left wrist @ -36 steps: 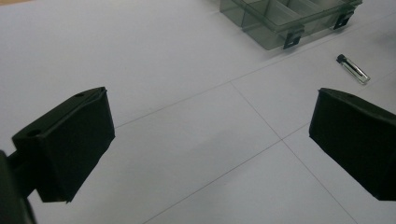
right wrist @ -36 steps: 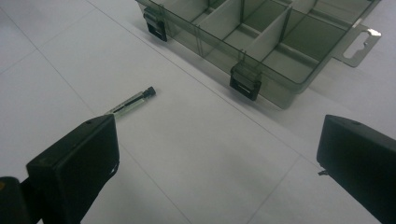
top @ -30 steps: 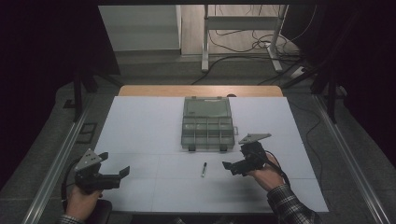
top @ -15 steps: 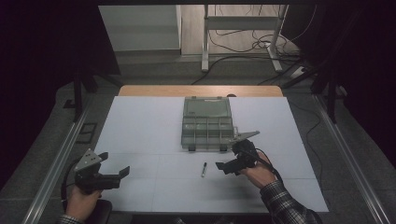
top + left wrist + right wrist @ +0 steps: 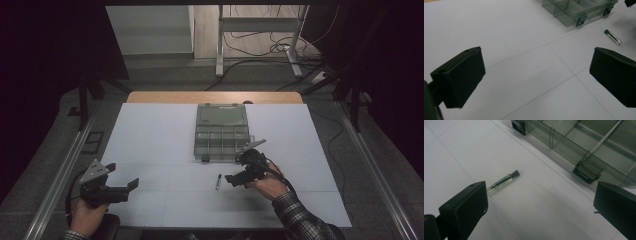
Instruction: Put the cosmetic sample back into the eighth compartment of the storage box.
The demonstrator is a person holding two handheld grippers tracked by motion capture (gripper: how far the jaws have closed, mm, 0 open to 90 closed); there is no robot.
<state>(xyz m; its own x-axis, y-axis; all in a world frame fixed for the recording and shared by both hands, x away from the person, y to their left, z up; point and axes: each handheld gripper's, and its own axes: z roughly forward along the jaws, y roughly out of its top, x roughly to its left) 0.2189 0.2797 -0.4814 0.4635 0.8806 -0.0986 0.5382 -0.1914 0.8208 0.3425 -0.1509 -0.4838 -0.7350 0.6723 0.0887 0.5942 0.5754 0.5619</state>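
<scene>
Seen from the high view, the left tongs (image 5: pixel 127 186) sit at about eight o'clock on the white tabletop (image 5: pixel 150 135), close to its near-left edge, held in the person's left hand (image 5: pixel 87 217); their jaws are spread wide with nothing between them, and bare white surface lies all around. In the left gripper view the same spread jaws frame bare tabletop, with the small vial (image 5: pixel 613 37) and the front of the clear box (image 5: pixel 579 11) off at one to two o'clock. Near the middle of the tabletop, at about six o'clock from the box, the vial (image 5: pixel 218 181) lies flat on its side, apart from everything, with open surface between it and the box front. The clear box (image 5: pixel 222 132) sits at the centre with its lid laid open toward twelve o'clock, and its two dark latches (image 5: pixel 587 172) face the near edge. The right tongs (image 5: pixel 235 179), held in the right hand (image 5: pixel 270 185), hover just to the three o'clock side of the vial, jaws spread and gripping nothing. In the right gripper view the vial (image 5: pixel 503 182) lies just ahead of one jaw, and a latch stands close before the other.
</scene>
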